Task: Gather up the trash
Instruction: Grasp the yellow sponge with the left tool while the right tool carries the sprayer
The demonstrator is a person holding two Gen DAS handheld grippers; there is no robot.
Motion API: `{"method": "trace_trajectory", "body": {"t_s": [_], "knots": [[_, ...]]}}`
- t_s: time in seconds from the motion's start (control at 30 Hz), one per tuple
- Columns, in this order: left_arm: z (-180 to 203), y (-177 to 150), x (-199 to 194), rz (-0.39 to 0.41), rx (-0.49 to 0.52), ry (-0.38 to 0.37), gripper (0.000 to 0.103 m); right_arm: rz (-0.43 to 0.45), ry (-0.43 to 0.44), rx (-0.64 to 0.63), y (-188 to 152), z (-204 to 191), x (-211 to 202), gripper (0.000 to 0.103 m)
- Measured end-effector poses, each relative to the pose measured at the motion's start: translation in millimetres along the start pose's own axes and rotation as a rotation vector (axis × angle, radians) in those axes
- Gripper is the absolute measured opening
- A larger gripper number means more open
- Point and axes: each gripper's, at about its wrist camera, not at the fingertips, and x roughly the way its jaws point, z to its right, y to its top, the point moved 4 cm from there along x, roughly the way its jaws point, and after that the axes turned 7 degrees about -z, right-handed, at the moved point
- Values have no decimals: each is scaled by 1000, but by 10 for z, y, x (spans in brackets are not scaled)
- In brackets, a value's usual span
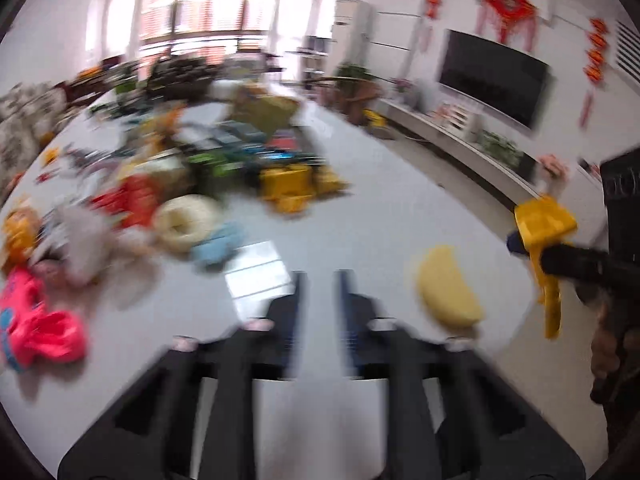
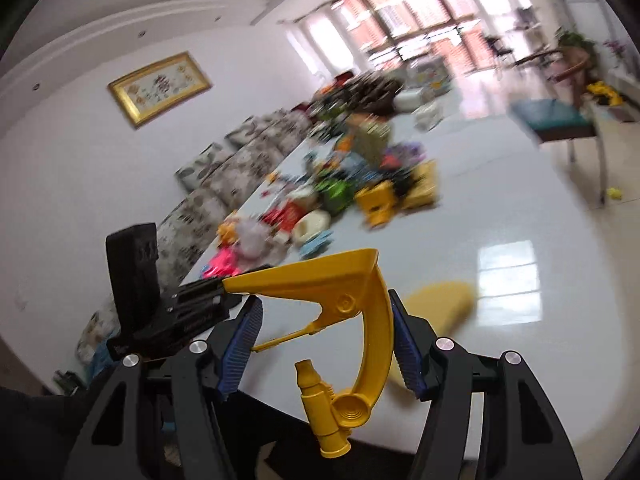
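My right gripper (image 2: 324, 312) is shut on a yellow plastic spray-trigger head (image 2: 360, 300), held above the white table; it also shows at the right of the left wrist view (image 1: 544, 236). My left gripper (image 1: 318, 280) hangs empty over the table with its jaws a narrow gap apart. A pale yellow curved piece (image 1: 448, 286) lies on the table just right of the left gripper, and it shows past the right gripper (image 2: 440, 304). The left gripper's body (image 2: 160, 300) sits to the left of the right gripper.
A blurred heap of toys and packaging (image 1: 192, 176) covers the table's left and middle, with a pink toy (image 1: 32, 316) at the near left. A sofa (image 2: 224, 184) runs along the wall. A chair (image 2: 560, 124) and a TV (image 1: 492, 76) stand beyond the white table (image 1: 380, 216).
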Motion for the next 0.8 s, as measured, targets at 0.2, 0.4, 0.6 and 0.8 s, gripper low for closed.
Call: {"method": "trace_trajectory", "body": {"t_s": [0.2, 0.4, 0.6, 0.8], "knots": [[855, 96, 400, -20, 93, -3, 81, 114, -158, 105, -159, 519, -728, 61], [877, 31, 914, -118, -10, 157, 60, 131, -193, 166, -359, 793, -918, 61], [858, 13, 437, -52, 55, 107, 34, 121, -145, 145, -334, 709, -767, 61], [387, -408, -814, 86, 19, 217, 35, -4, 14, -1, -381, -2, -200, 61]]}}
